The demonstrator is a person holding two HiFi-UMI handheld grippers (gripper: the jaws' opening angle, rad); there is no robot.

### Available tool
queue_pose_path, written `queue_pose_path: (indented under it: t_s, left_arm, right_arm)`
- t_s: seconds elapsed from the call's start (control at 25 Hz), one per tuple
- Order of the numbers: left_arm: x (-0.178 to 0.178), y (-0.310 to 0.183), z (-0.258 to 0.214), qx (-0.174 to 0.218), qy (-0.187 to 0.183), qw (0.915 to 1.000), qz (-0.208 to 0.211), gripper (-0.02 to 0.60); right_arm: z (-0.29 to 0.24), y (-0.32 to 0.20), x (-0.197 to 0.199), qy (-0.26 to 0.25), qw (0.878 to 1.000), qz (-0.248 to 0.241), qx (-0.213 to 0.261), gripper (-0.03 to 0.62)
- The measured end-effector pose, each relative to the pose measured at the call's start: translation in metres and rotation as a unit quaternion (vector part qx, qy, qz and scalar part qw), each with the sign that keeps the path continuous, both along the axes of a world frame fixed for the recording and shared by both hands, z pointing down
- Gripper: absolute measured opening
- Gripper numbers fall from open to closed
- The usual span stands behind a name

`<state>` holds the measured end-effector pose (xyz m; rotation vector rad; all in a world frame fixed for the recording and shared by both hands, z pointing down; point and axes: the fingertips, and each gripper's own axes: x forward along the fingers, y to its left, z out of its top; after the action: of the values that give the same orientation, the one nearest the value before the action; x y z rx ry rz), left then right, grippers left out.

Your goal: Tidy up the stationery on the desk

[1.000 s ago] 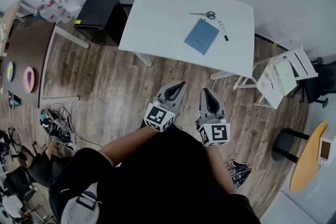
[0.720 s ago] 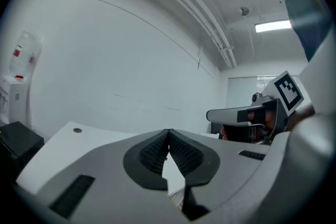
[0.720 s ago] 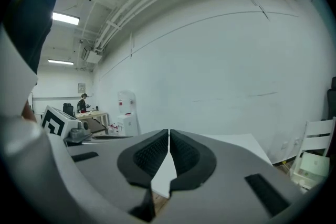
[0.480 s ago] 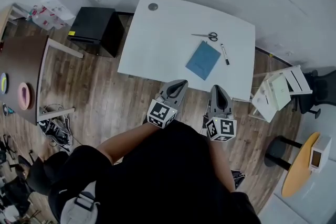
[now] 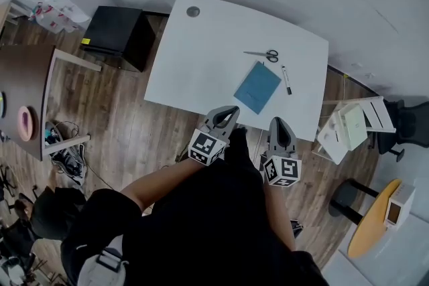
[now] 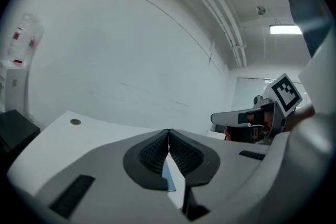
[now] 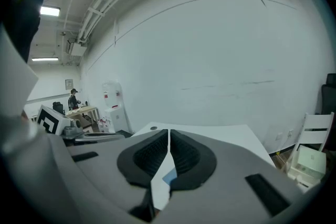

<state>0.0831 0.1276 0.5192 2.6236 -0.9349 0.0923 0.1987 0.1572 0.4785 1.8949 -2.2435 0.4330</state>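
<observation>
While left tongs (image 5: pixel 232 110), right tongs (image 5: pixel 277 120) are closed | notebook (image 6: pixel 166 177) (blue) mostly hidden

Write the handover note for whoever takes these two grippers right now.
Left gripper: jaws together, holding nothing, by the near edge of the desk.
Right gripper: the same, beside it.
On the desk: scissors, blue notebook nearer us, marker pen to the notebook's right; none of them touch.
Done: nothing tidied yet.
Left: all three items.

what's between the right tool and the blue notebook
Only bare white desk: in the head view nothing lies between the right tool and the blue notebook.
</observation>
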Motion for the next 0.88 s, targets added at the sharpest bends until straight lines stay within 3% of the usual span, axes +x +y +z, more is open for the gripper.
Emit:
queue_pose_path:
  t_s: [0.16,0.4,0.6,0.76,0.88]
  left_arm:
    - [0.009,-0.016,0.021,-0.014,-0.023,0.9996,-0.011,0.012]
    - [0.045,-0.025,0.062,-0.015,-0.099,0.9945,0.034,0.012]
    - [0.048,-0.043,0.096,-0.068,-0.123,0.99,-0.009,0.012]
    - [0.059,-0.039,0.139,-0.106,-0.159,0.9815,-0.002,0.014]
    - [0.062,-0.04,0.16,-0.133,-0.161,0.9779,-0.018,0.014]
  right_arm:
    - [0.017,-0.024,0.025,0.004,1.0,-0.006,-0.008,0.035]
    - [0.049,-0.07,0.063,0.007,0.999,-0.042,-0.023,0.034]
    - [0.079,-0.108,0.087,0.027,0.995,-0.088,-0.036,0.034]
    - [0.115,-0.135,0.101,0.044,0.99,-0.122,-0.06,0.035]
    - [0.148,-0.15,0.104,0.053,0.983,-0.151,-0.092,0.035]
